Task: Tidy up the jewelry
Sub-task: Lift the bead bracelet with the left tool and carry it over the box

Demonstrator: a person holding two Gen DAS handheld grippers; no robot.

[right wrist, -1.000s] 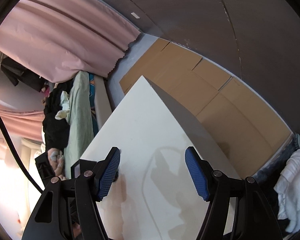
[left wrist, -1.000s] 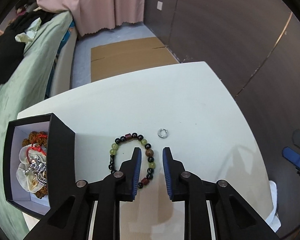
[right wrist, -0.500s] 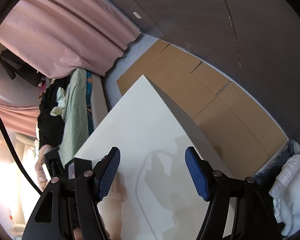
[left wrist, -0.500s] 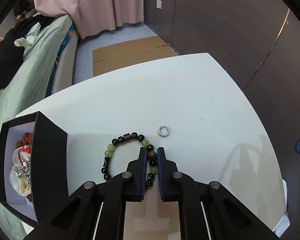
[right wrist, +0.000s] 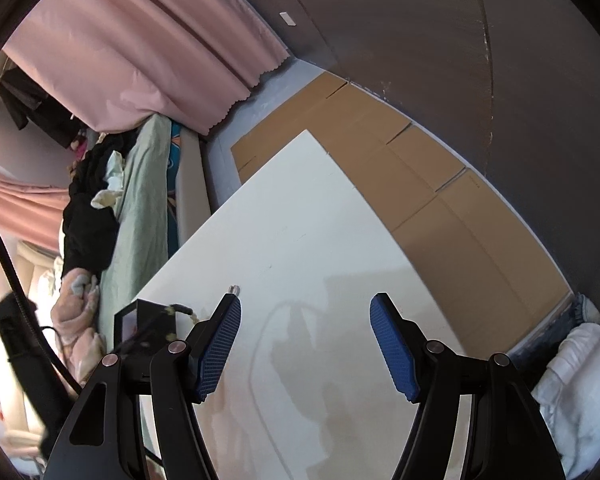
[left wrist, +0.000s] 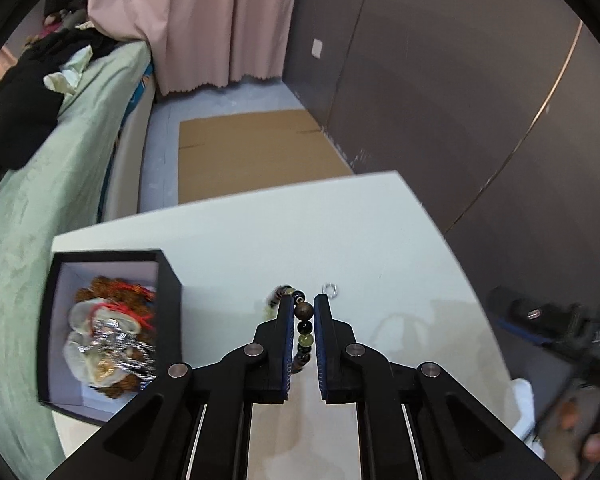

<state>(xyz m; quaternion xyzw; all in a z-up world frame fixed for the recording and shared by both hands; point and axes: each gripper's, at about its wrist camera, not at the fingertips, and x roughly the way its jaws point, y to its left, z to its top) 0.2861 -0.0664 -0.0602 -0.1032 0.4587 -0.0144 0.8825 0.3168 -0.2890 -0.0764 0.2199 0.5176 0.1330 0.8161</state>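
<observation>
My left gripper (left wrist: 303,312) clamped on bead bracelet (left wrist: 303,322), lifting. Right gripper (right wrist: 305,344) wide, empty. Next: carry to black box (left wrist: 168,316), release inside.

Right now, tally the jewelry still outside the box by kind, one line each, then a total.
Beaded bracelet, pinched in the left gripper: 1
Small silver ring, lying on the white table: 1
Total outside the black box: 2
</observation>
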